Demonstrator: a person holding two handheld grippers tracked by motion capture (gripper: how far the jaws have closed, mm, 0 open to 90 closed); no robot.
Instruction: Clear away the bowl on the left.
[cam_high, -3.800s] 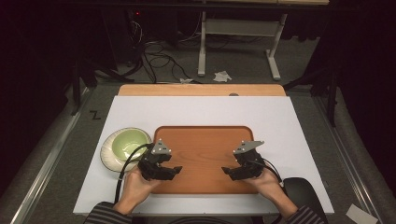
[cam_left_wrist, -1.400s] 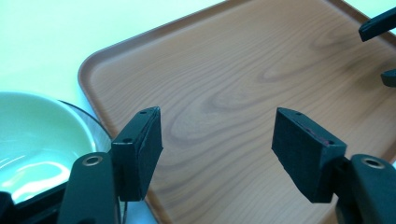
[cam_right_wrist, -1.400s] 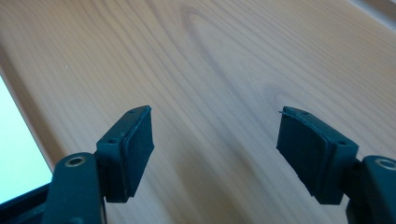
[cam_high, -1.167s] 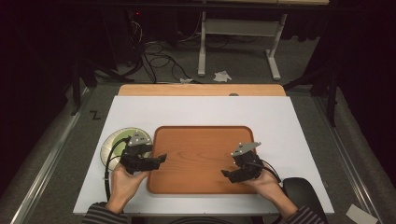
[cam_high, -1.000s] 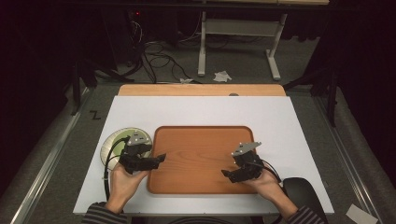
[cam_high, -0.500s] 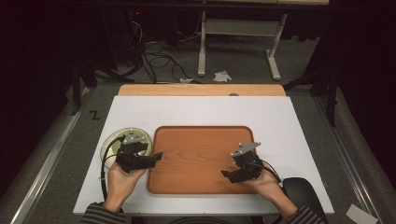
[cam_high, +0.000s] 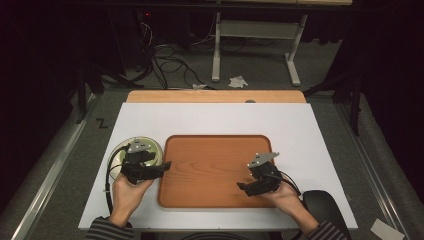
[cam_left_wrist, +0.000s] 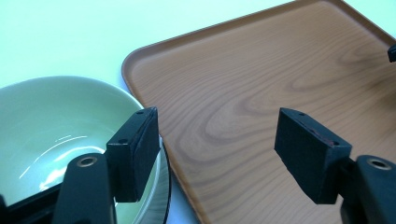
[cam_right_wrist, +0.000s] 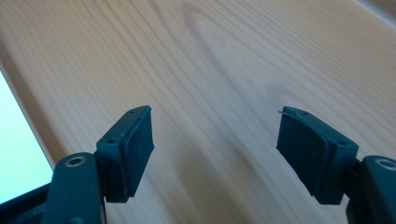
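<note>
My left gripper (cam_high: 161, 166) hangs released over the right rim of the pale green bowl (cam_high: 120, 156), which sits on the white worktop (cam_high: 215, 117) touching the wooden tray's (cam_high: 215, 165) left edge. My right gripper (cam_high: 243, 187) hovers released above the tray's near right part.

Striped sleeves; black tools (cam_high: 165, 165) with grey plates.
</note>
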